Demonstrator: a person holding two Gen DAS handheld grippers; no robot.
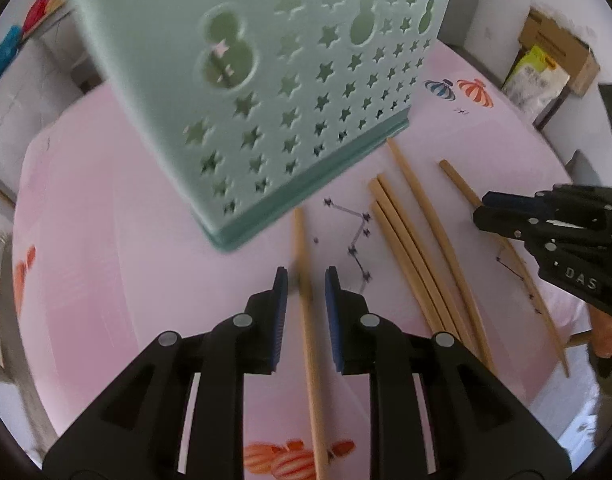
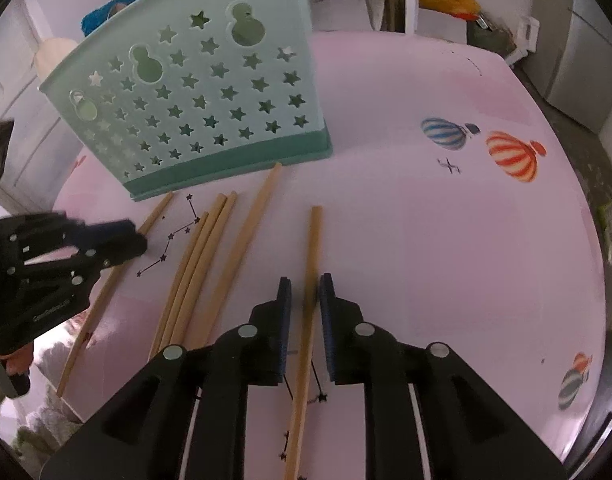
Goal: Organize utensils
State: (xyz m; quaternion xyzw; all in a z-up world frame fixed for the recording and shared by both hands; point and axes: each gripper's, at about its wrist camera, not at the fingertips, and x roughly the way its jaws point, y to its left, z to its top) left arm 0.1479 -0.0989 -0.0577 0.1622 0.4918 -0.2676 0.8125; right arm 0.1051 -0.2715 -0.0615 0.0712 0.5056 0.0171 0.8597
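Observation:
A mint-green utensil holder (image 1: 265, 80) (image 2: 209, 104) with star cut-outs stands at the back of the pink table (image 1: 105, 240) (image 2: 426, 260). Several wooden chopsticks lie loose in front of it. My left gripper (image 1: 304, 276) points down over the leftmost chopstick (image 1: 310, 360); the stick runs between the jaws with a gap on each side, so they are open. My right gripper (image 2: 304, 280) straddles the rightmost chopstick (image 2: 314, 240), which lies close to the right pad and clear of the left one. Between them lie a bundle of three (image 1: 406, 256) (image 2: 197, 264) and one longer stick (image 2: 249, 232).
Balloon prints (image 2: 510, 156) decorate the tablecloth. The table's round edge curves close on the right (image 2: 586, 280). A cardboard box (image 1: 562, 52) sits beyond the table's far right; a grey appliance (image 2: 586, 60) stands behind. A hand (image 1: 606, 336) holds the right gripper's handle.

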